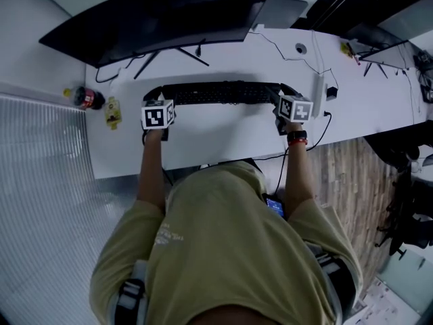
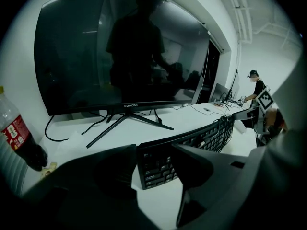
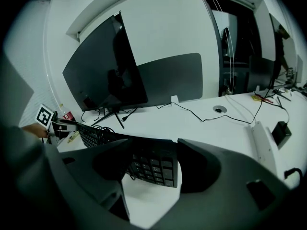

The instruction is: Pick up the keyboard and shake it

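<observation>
A long black keyboard (image 1: 216, 92) runs left to right in front of the monitor, a shadow on the white desk (image 1: 223, 137) below it. My left gripper (image 1: 154, 92) is shut on its left end and my right gripper (image 1: 287, 91) on its right end. In the left gripper view the keyboard (image 2: 206, 137) stretches away to the right from between the dark jaws of that gripper (image 2: 156, 158), clear of the desk. The right gripper view shows the keyboard (image 3: 96, 135) reaching left from that gripper (image 3: 153, 159), its end key block caught between the jaws.
A wide dark monitor (image 1: 169, 12) on a splayed stand is just behind the keyboard. A cola bottle (image 1: 84, 98) and a yellow item (image 1: 113, 112) lie at the desk's left. A white power strip (image 1: 319, 87) and cables sit at the right. The desk's front edge runs close to my body.
</observation>
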